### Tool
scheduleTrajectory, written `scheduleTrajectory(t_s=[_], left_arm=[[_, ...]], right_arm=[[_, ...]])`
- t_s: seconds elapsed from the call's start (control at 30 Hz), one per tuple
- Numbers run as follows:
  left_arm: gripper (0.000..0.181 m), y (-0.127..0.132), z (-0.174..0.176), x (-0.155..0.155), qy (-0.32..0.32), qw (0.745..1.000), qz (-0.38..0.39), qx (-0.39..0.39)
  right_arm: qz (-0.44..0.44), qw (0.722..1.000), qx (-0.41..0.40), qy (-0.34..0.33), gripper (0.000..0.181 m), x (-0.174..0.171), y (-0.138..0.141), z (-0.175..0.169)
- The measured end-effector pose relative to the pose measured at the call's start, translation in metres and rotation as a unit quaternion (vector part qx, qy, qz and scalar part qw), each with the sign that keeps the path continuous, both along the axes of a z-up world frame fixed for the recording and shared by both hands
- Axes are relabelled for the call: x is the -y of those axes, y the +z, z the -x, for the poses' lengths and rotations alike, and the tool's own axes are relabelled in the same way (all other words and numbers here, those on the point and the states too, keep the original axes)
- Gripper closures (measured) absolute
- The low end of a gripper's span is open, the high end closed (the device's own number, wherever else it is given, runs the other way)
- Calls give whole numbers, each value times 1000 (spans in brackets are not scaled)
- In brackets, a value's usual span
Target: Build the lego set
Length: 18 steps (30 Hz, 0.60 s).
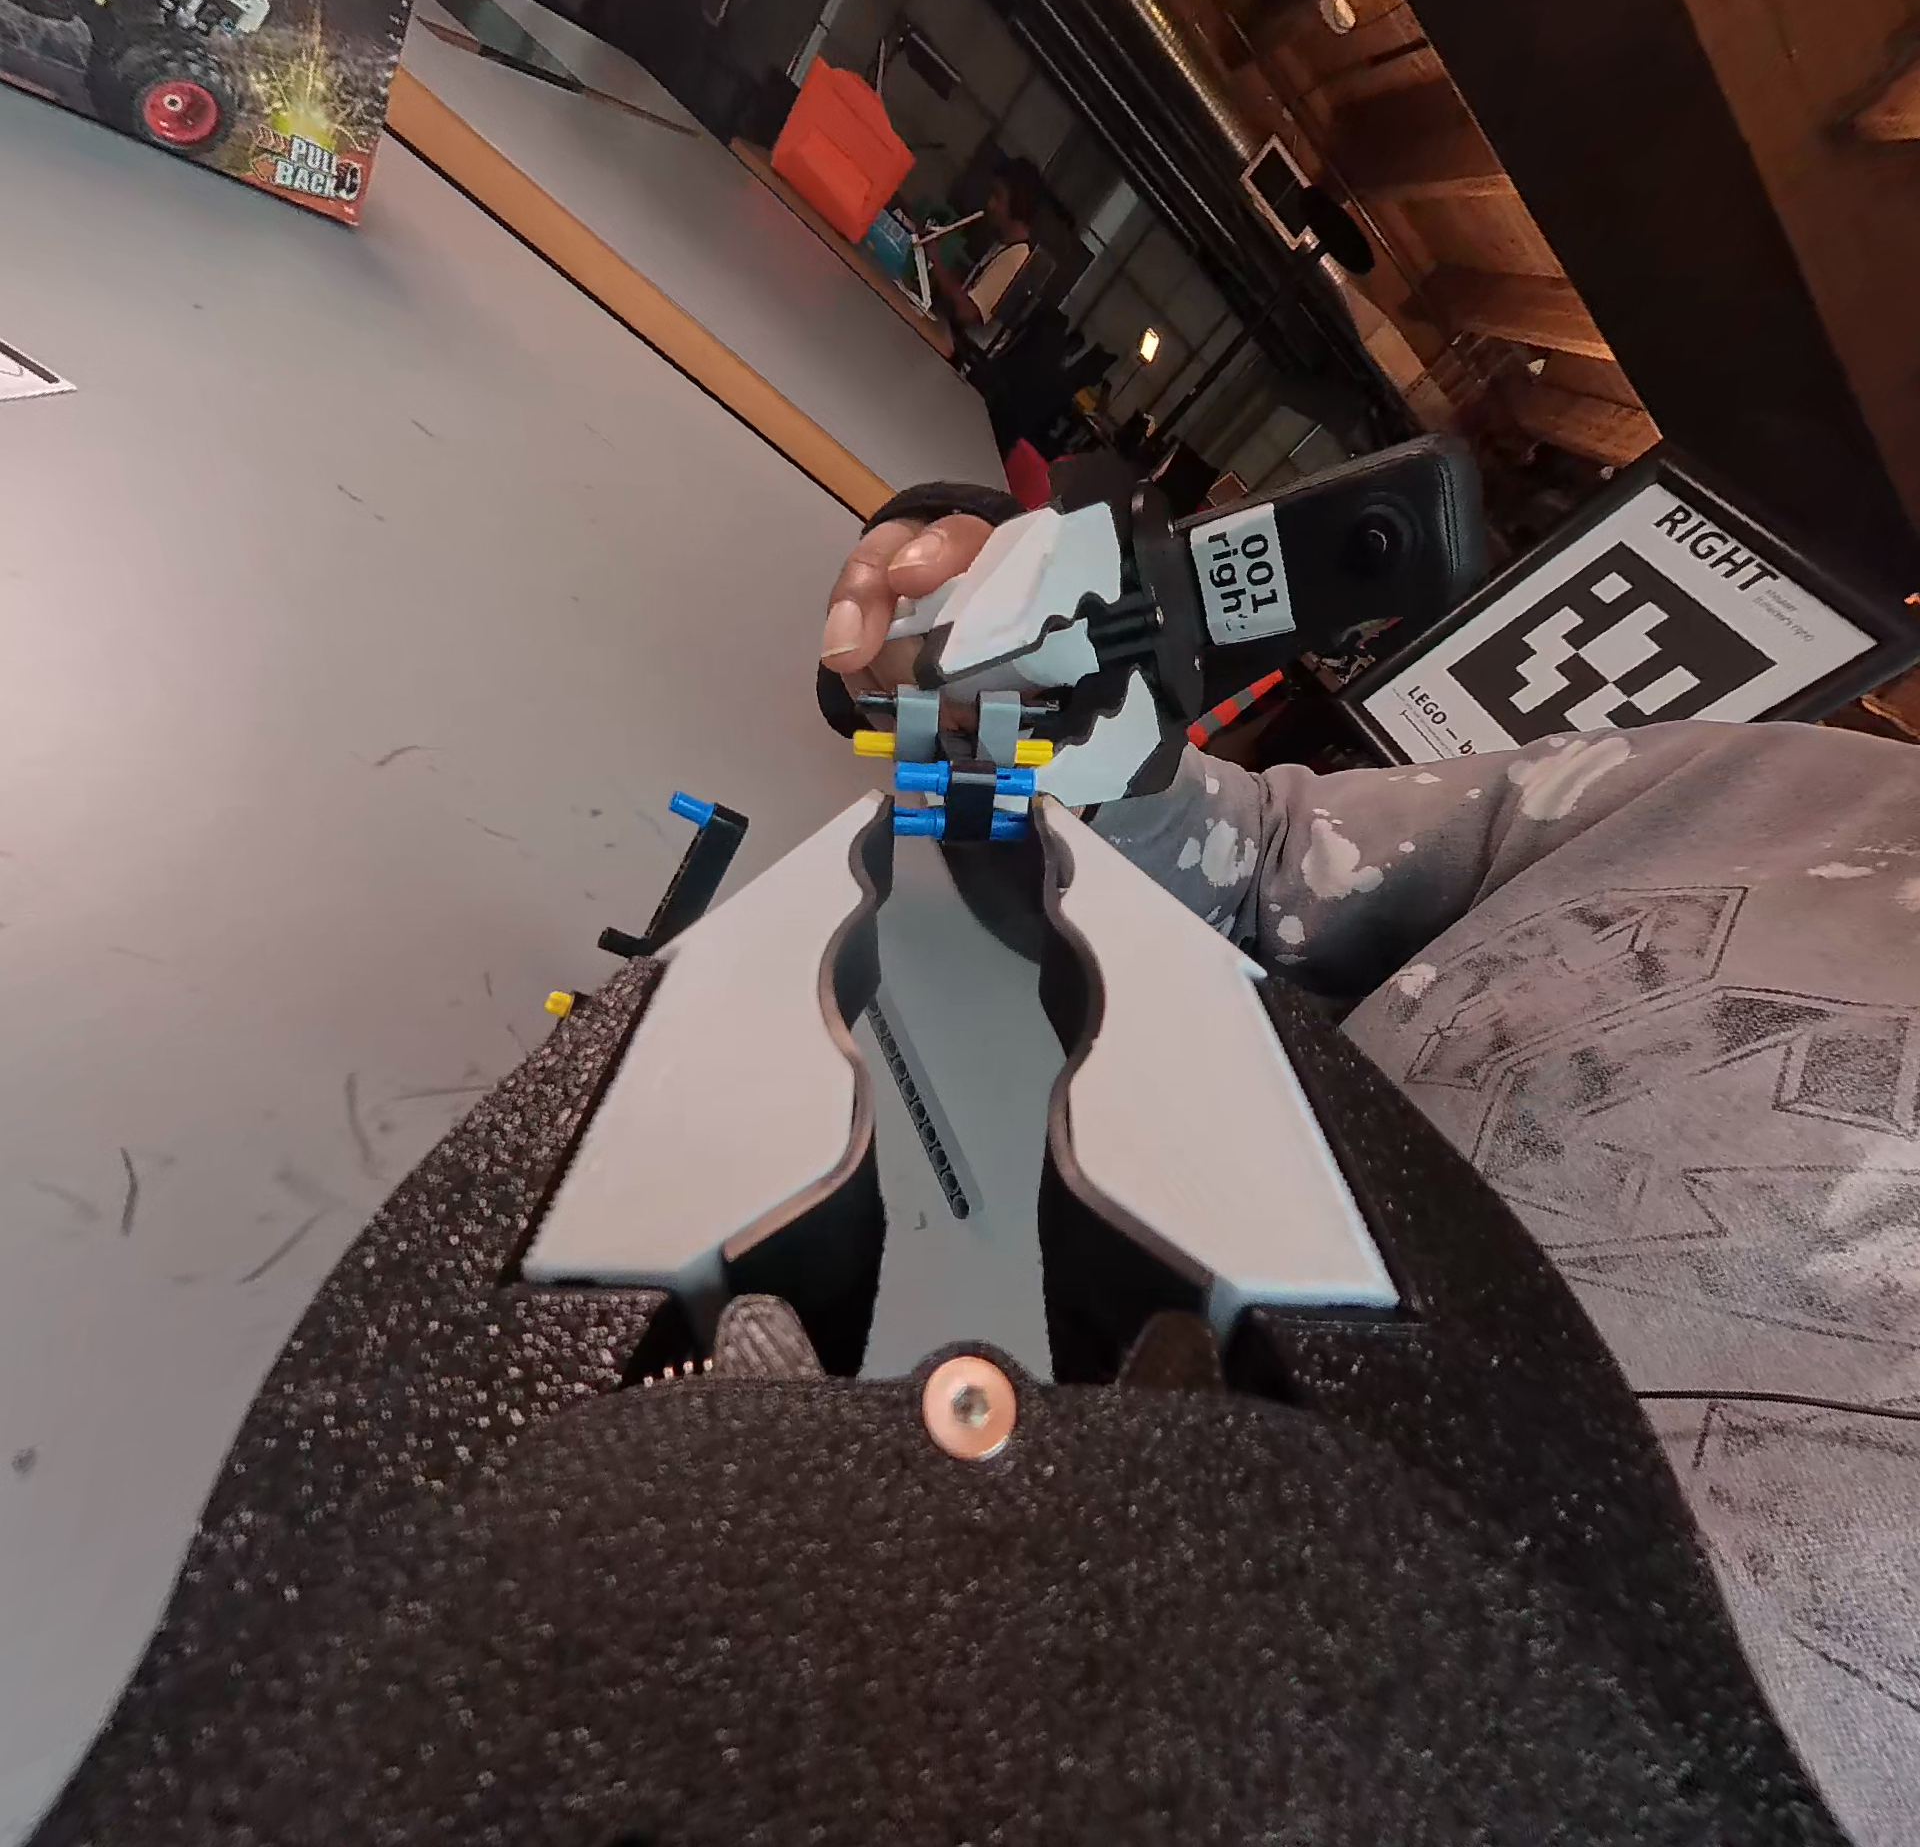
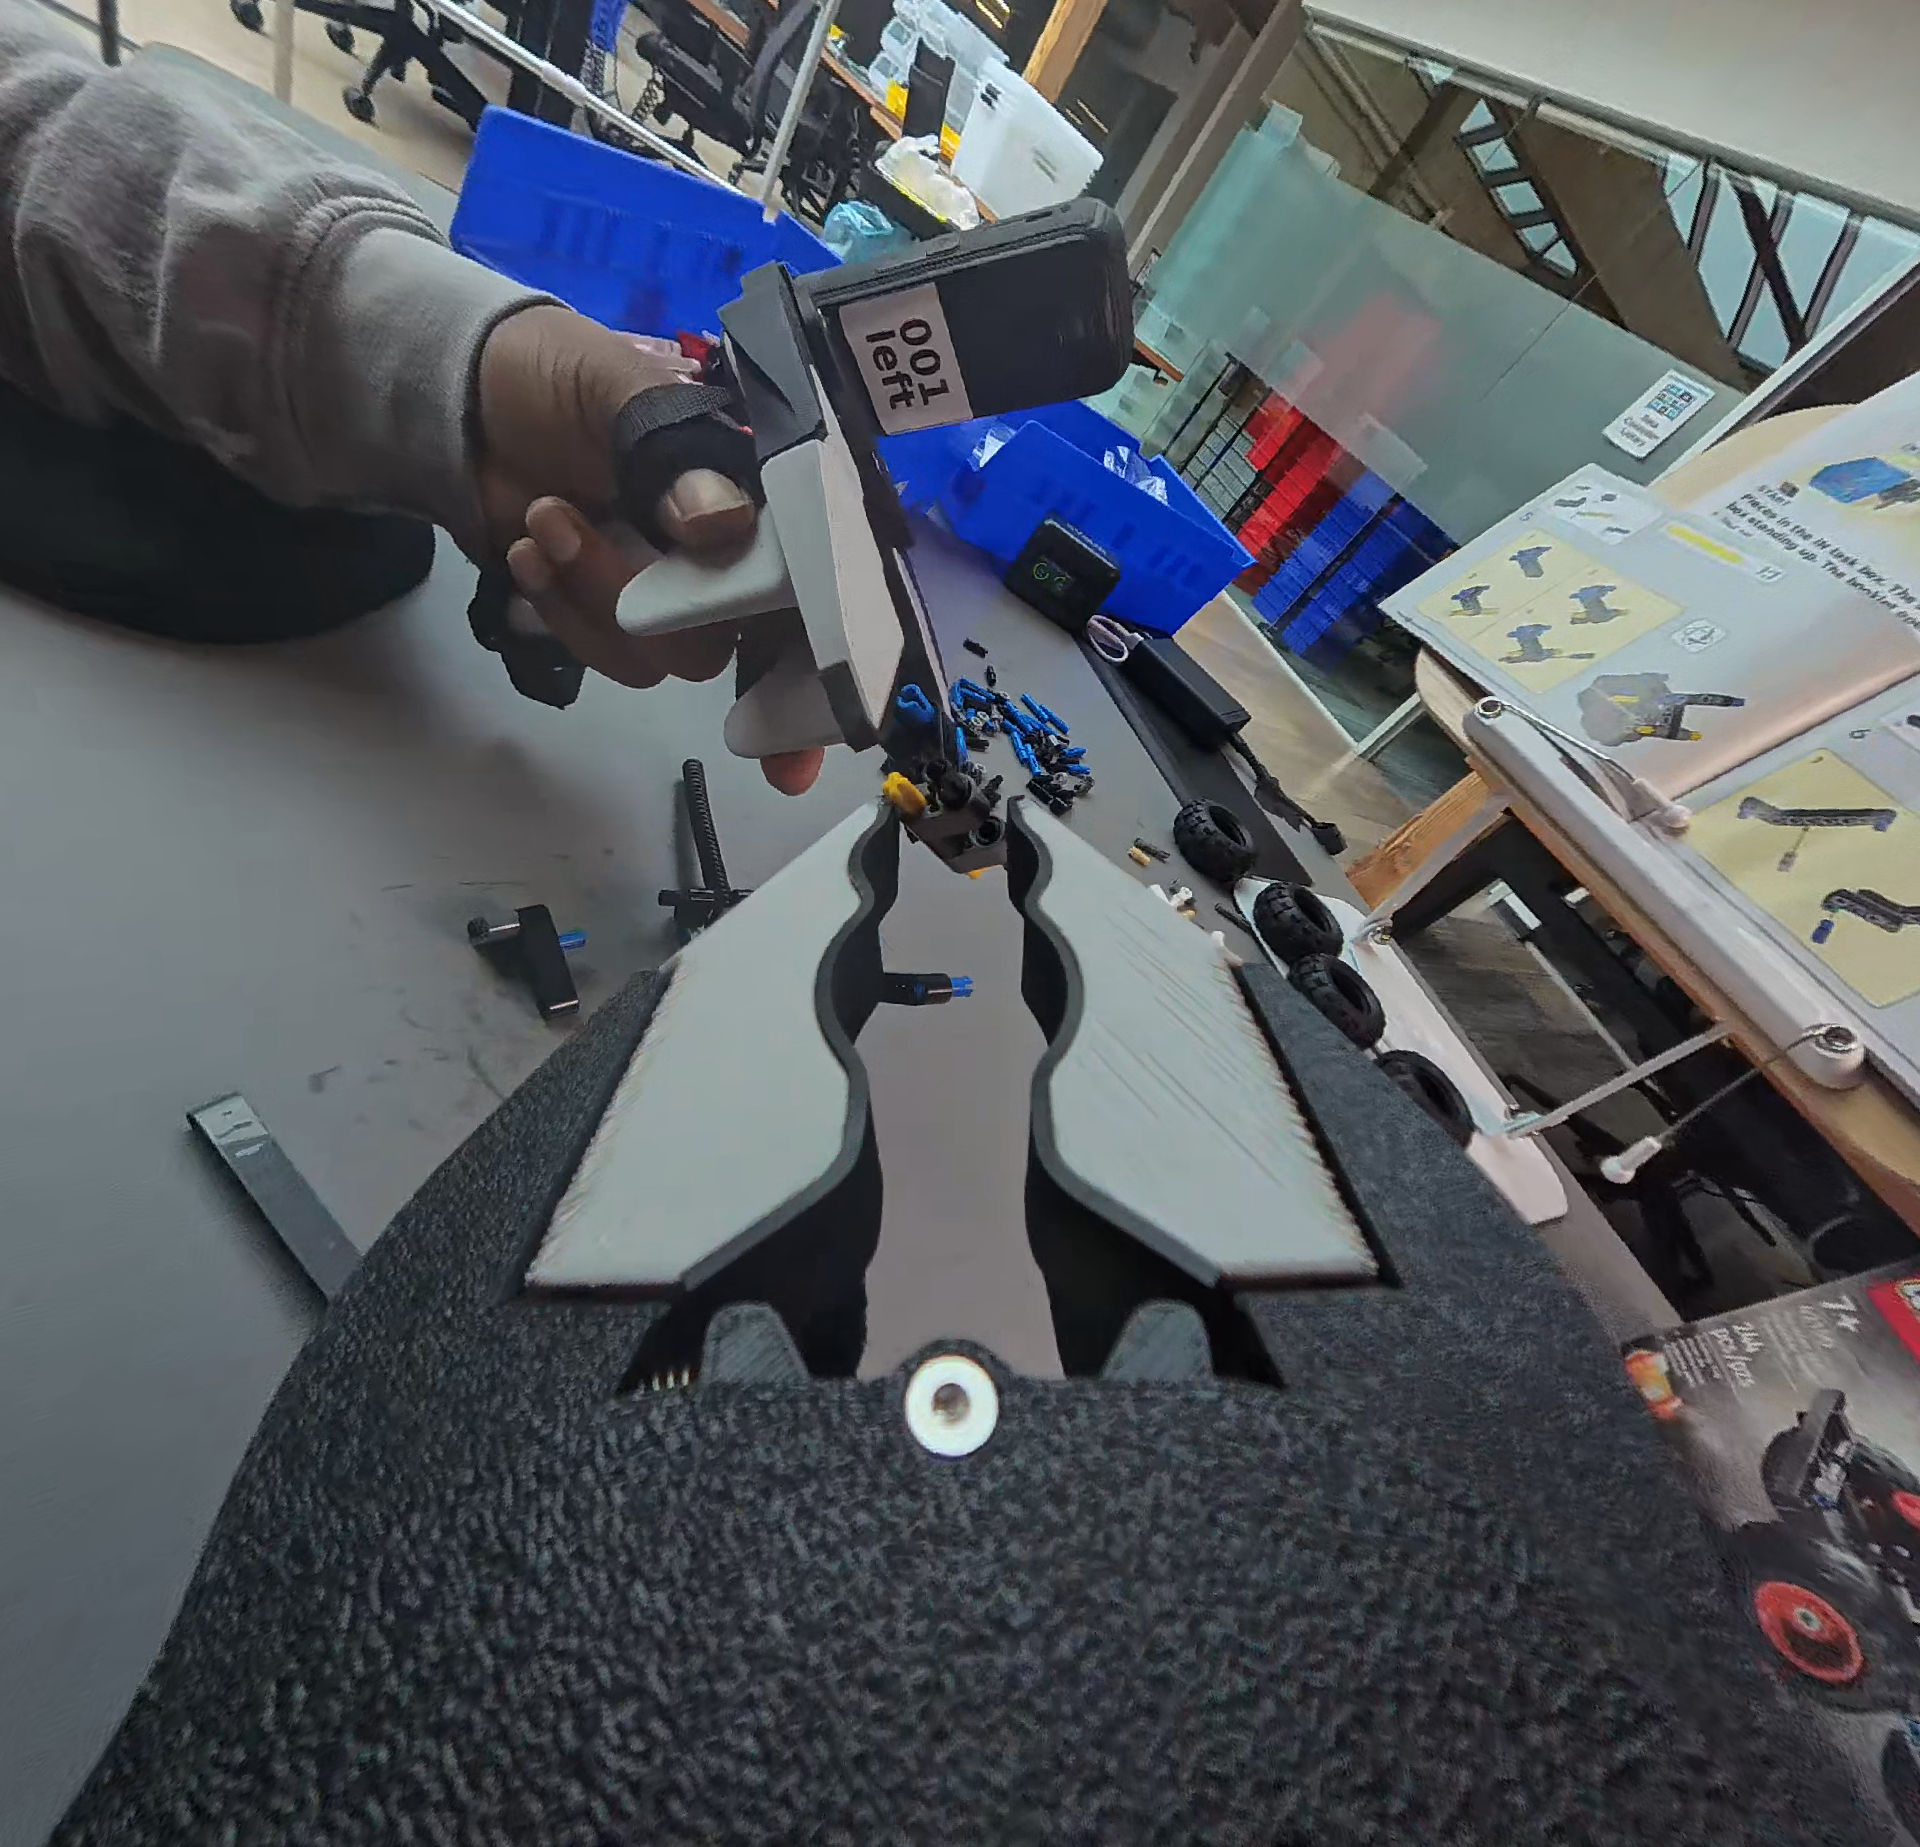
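Note:
A small lego assembly (image 1: pixel 966 789) of a black block with blue pins, grey pieces and yellow pins hangs above the grey table (image 1: pixel 312 654) between both grippers. My left gripper (image 1: pixel 961 815) is shut on its blue-pin end, with both fingertips against the pins. In the right wrist view my right gripper (image 2: pixel 948 821) is shut on the dark grey and yellow end of the assembly (image 2: pixel 951 826), with both pads touching it. The left gripper (image 2: pixel 914 737) reaches down to it from above. The right gripper (image 1: pixel 987 706) shows behind the assembly in the left wrist view.
A black L-shaped beam with a blue pin (image 1: pixel 686 883) and a long grey beam (image 1: pixel 920 1111) lie on the table. A pile of blue and black pins (image 2: pixel 1029 737), several tyres (image 2: pixel 1216 841), blue bins (image 2: pixel 1091 509), an instruction booklet (image 2: pixel 1714 654) and the set's box (image 2: pixel 1818 1485) are on the right. Only a small space, under 4 cm, lies between the two pairs of fingers.

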State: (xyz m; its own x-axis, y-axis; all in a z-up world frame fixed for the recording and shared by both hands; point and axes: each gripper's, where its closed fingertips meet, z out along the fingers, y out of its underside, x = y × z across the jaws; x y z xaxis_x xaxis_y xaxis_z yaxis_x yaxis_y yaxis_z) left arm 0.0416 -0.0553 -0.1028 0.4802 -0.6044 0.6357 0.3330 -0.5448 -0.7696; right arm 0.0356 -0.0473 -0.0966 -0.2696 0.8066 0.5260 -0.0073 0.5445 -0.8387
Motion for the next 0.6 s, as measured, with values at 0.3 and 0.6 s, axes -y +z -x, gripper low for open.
scheduleTrajectory(t_s=[0.3,0.6], left_arm=[[145,-6,8,3,26,983,-86,-161],[133,-2,-4,8,27,945,-193,-263]], right_arm=[[321,937,123,66,166,-2,2,-4],[602,718,272,222,166,23,0,-20]])
